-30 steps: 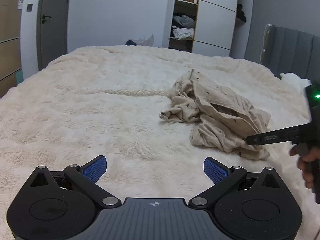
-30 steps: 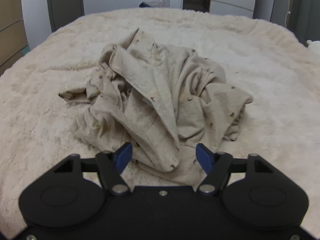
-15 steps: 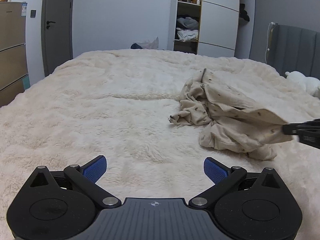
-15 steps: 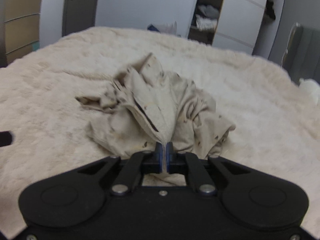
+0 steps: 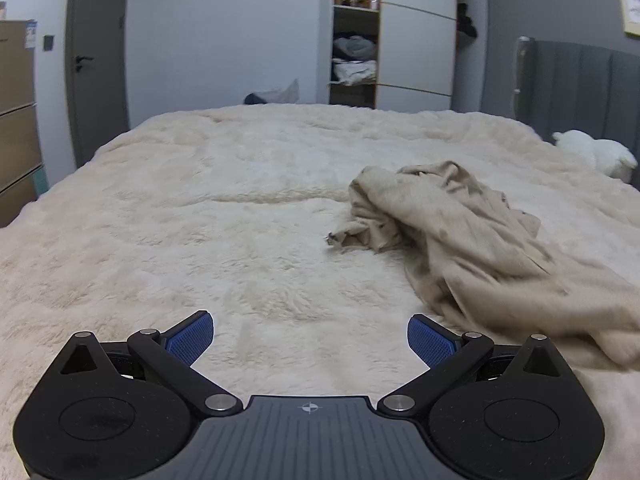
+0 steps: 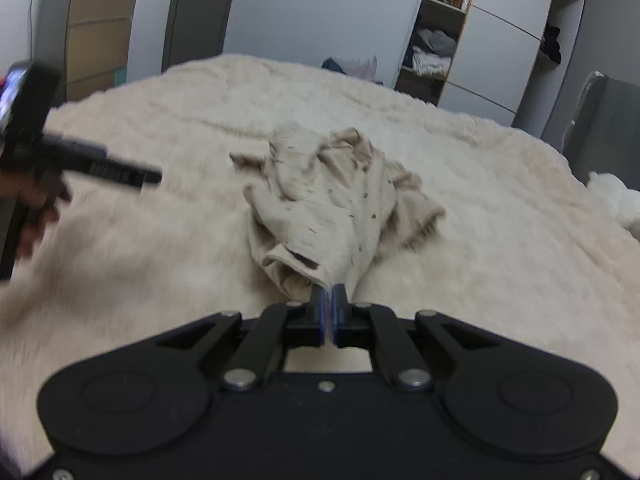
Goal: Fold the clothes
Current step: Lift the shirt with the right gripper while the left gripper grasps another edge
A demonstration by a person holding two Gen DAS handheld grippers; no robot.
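A crumpled beige garment [image 5: 460, 236] with small dark specks lies on the fluffy cream bed cover [image 5: 240, 216], right of centre in the left wrist view. My right gripper [image 6: 329, 300] is shut on the near edge of that beige garment [image 6: 320, 208], and the cloth stretches from the heap towards the jaws. My left gripper [image 5: 308, 336] is open above bare bed cover, to the left of the garment, with nothing between its blue pads. The left gripper [image 6: 154, 178] also shows blurred at the left of the right wrist view, held by a hand [image 6: 36, 216].
A white soft toy [image 5: 596, 154] lies at the bed's right edge by a grey headboard [image 5: 580, 88]. Beyond the far end stand an open wardrobe shelf [image 5: 354, 56] with clothes, a door [image 5: 96, 56] and wooden drawers [image 5: 16, 112] at the left.
My right gripper closed on the garment's near edge and has pulled it back, stretching the cloth out of the heap. The left gripper has risen slightly and stays open.
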